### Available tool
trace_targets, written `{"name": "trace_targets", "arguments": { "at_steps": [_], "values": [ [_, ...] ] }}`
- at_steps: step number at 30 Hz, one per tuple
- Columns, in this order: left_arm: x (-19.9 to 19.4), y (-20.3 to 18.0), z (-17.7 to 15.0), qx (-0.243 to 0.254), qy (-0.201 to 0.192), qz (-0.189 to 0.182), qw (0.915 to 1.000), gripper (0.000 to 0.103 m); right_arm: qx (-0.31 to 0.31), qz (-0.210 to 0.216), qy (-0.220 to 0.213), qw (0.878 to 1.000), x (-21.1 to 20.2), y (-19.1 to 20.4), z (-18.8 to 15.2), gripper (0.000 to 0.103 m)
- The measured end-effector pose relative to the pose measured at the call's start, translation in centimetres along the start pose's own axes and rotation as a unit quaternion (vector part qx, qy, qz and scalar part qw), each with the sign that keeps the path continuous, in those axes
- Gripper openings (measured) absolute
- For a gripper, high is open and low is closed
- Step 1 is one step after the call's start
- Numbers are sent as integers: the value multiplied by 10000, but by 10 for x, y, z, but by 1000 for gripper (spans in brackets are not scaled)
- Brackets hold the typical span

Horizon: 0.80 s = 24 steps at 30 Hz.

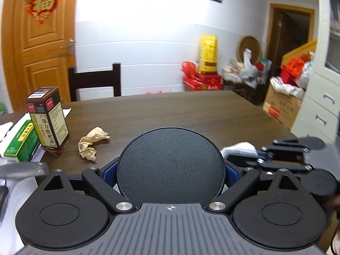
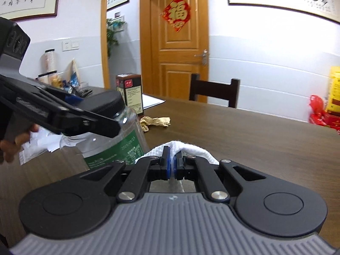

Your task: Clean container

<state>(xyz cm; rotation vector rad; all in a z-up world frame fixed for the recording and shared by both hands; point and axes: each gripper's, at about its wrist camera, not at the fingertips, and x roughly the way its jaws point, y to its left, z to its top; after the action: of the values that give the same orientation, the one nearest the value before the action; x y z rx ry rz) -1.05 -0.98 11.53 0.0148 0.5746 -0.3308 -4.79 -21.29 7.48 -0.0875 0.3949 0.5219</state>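
Two blue-padded fingers of the left gripper (image 1: pixel 170 170) clamp the black lid (image 1: pixel 170 165) of the container, above the table's near edge; crumpled brown paper (image 1: pixel 92 143) and a dark carton (image 1: pixel 48 118) lie toward the left edge.

From the right wrist, the right gripper (image 2: pixel 171 163) is pinched together on a white cloth (image 2: pixel 191 149), just beside the clear jar (image 2: pixel 119 140) with a green label, near the table's (image 2: pixel 255 136) near-left corner

Left black two-finger gripper (image 1: pixel 170 173) is spread wide, its 2 blue-padded fingers (image 1: pixel 110 171) clamped on either side of a round black lid. Right black two-finger gripper (image 2: pixel 171 159) has its 2 fingers nearly together, pinching a white cloth. A bare hand (image 2: pixel 14 142) grips the left handle at the right-wrist view's left edge.
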Motion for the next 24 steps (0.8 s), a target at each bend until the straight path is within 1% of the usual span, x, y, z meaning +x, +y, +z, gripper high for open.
{"name": "trace_targets", "arguments": {
  "at_steps": [7,14,18,24],
  "values": [
    [6,-4,-5,-157,-317,409,9985,95,16,-295,-153,9994,-13,9,-4,4],
    [12,-7,-10,-290,-621,784,9946,95,132,-509,-213,9984,-19,8,-4,4],
    [13,-8,-12,-336,-722,926,9925,95,242,-647,-271,9972,-23,11,-6,4],
    [15,-16,-14,-286,-850,1190,9888,95,454,-995,-396,9932,-21,12,-8,4]
  ]
}}
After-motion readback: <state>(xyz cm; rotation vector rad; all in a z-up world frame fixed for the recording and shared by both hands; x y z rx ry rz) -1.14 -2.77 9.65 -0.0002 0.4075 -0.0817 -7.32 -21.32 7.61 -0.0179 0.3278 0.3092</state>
